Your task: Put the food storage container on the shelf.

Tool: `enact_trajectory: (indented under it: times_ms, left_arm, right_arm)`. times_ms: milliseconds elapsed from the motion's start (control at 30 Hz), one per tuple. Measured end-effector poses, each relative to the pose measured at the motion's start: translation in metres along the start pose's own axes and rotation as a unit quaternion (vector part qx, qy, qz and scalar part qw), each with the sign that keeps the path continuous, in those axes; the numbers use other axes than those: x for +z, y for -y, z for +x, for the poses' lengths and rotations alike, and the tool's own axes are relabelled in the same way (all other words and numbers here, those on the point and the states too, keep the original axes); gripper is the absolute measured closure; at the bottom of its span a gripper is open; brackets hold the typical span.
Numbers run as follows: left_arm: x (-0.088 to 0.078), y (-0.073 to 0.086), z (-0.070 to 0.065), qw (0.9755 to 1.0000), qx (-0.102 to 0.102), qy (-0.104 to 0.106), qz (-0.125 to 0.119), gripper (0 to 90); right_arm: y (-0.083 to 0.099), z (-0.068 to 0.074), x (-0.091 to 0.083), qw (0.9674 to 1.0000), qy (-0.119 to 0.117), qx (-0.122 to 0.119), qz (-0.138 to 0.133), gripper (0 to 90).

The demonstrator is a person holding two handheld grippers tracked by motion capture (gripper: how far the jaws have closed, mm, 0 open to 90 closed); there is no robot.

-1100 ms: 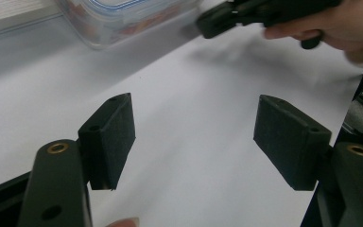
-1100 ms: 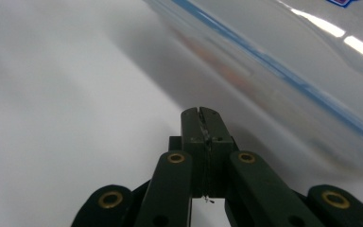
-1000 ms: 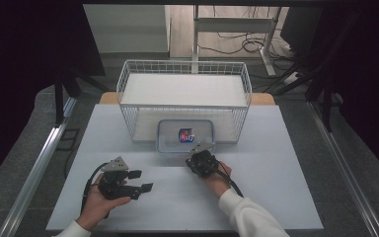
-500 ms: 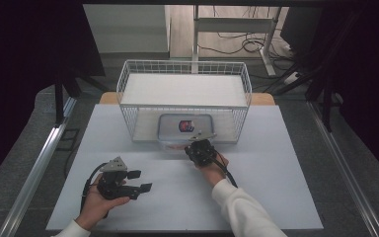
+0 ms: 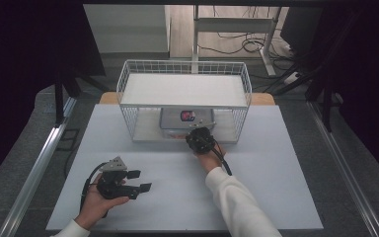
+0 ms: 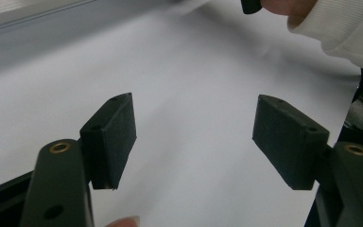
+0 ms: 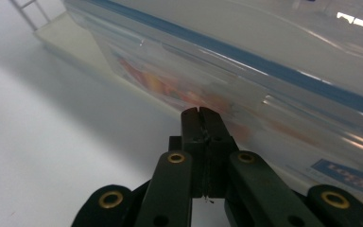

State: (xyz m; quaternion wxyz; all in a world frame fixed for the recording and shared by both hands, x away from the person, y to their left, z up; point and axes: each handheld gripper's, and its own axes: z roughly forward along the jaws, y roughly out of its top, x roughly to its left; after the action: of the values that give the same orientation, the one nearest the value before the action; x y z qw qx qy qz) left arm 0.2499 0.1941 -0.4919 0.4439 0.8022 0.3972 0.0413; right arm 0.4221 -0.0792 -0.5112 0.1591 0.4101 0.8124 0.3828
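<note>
A clear plastic box (image 5: pixel 185 118) with a blue-sealed lid and colourful contents sits under the shelf of a white wire rack (image 5: pixel 185 91). My right gripper (image 5: pixel 197 134) is shut with nothing between its jaws. In the right gripper view its tips (image 7: pixel 201 113) rest against the near wall of the box (image 7: pixel 264 61). My left gripper (image 5: pixel 139 180) lies low at the front left of the white table (image 5: pixel 276 163). It is open, its jaws wide apart (image 6: pixel 194 137) over bare tabletop.
The wire rack's base edge (image 7: pixel 56 40) lies just left of the box. A metal rail (image 5: pixel 34 168) runs along the table's left side. Cables and a desk frame (image 5: pixel 237 29) stand beyond the table. A white sleeve (image 6: pixel 340 28) crosses the left gripper view's top right.
My right gripper has moved away from me towards the rack, and the box has slid further in under the shelf. The left gripper has stayed put.
</note>
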Motion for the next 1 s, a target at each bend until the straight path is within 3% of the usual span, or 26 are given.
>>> enact_trajectory:
  times_ms: [300,400,500,600,633,667,767,1000]
  left_arm:
    - [0.0,0.0,0.001,1.0,0.0,0.0,0.001,30.4]
    - [0.0,0.001,0.001,1.0,0.001,0.0,0.001,30.4]
    - [0.0,0.001,0.001,1.0,-0.002,-0.002,-0.001,30.3]
    - [0.0,0.001,0.001,1.0,0.0,-0.006,0.001,30.2]
    - [0.0,0.001,0.001,1.0,0.0,-0.006,0.001,30.2]
    - [0.001,0.001,0.0,1.0,0.001,-0.009,0.002,30.2]
    - [0.0,0.001,-0.001,0.9999,0.001,-0.013,0.002,30.1]
    - [0.001,0.002,-0.001,0.9997,0.001,-0.023,0.006,29.9]
  right_arm:
    - [0.0,-0.004,-0.001,1.0,0.002,0.005,0.0,89.0]
    - [0.003,0.003,-0.013,0.9997,-0.017,-0.015,-0.001,89.0]
    - [0.009,0.011,-0.035,0.9983,-0.036,-0.047,0.001,89.0]
    - [0.02,0.014,-0.062,0.9966,-0.051,-0.064,0.001,89.0]
    - [0.02,0.014,-0.062,0.9966,-0.051,-0.064,0.001,89.0]
    - [0.028,0.014,-0.082,0.9958,-0.062,-0.068,-0.006,89.0]
    - [0.046,0.009,-0.116,0.9943,-0.074,-0.075,-0.018,89.0]
    - [0.092,-0.021,-0.177,0.9965,-0.064,-0.05,-0.022,89.0]
